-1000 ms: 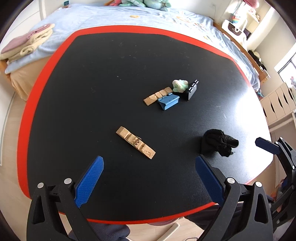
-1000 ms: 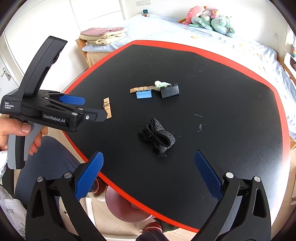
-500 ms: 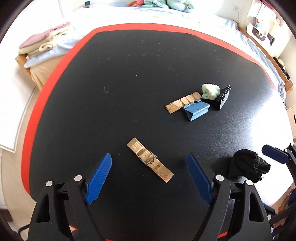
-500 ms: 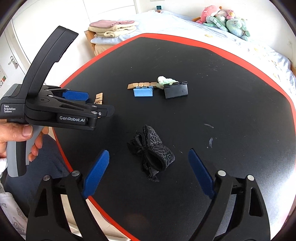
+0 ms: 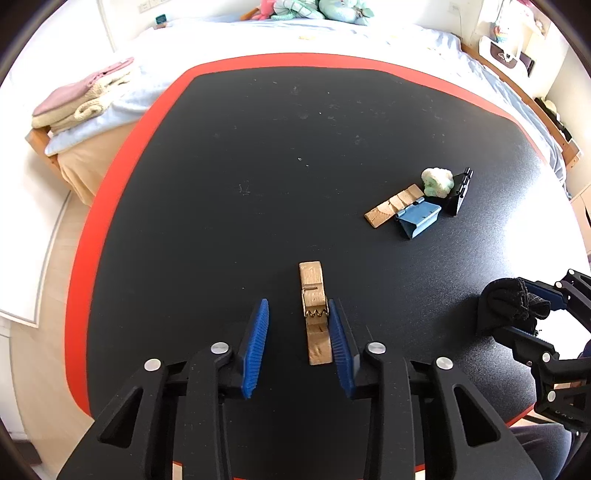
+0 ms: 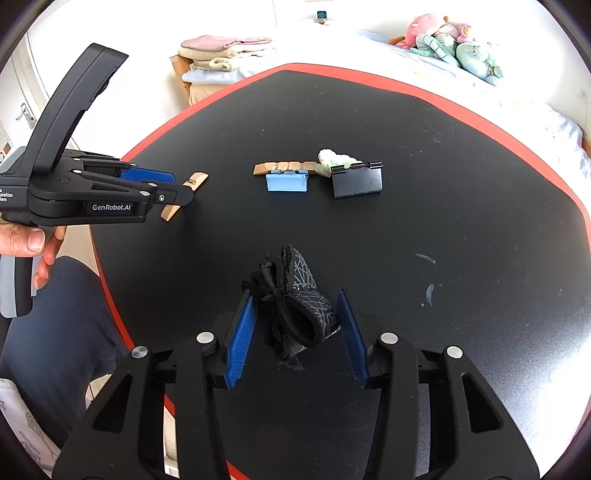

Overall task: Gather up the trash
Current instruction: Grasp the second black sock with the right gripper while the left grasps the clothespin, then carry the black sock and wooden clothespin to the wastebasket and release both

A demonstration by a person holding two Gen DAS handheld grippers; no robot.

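A wooden clothespin [image 5: 315,314] lies on the black table [image 5: 258,177] between the blue pads of my left gripper [image 5: 299,336]. The right pad touches it; the left pad is apart, so the jaws are open. The clothespin also shows in the right wrist view [image 6: 184,195]. A crumpled black cloth [image 6: 295,306] lies between the pads of my right gripper [image 6: 295,332], which is open around it. The cloth also shows in the left wrist view [image 5: 513,306].
Farther back lie a wooden piece [image 5: 393,205], a blue binder clip [image 5: 419,218], a black binder clip [image 5: 458,190] and a pale green wad [image 5: 437,181]. The table has a red rim [image 5: 122,162]. A bed [image 5: 258,33] with folded towels [image 5: 77,99] stands behind.
Both grippers have moved forward and down and narrowed. The left now straddles the clothespin and the right straddles the black cloth.
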